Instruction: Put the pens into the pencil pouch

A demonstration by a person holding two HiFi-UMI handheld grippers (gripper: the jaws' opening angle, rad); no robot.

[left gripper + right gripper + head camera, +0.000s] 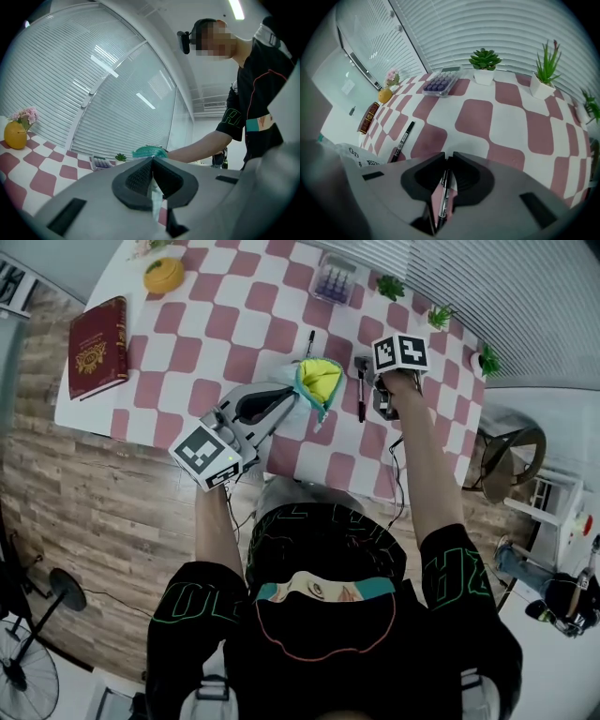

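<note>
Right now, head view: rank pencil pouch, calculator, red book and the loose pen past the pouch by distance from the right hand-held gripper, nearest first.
1. pencil pouch, just to its left, mouth open.
2. loose pen, on the table beyond the pouch.
3. calculator, near the far table edge.
4. red book, far-left end of the table.

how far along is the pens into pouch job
Done: nothing visible yet; no pen shows in the white fabric pouch with teal rim and yellow lining, pinched open by the left gripper. In hand: the right gripper is shut on a slim black pen. Left: pouching it, then the black marker beside the pouch.
</note>
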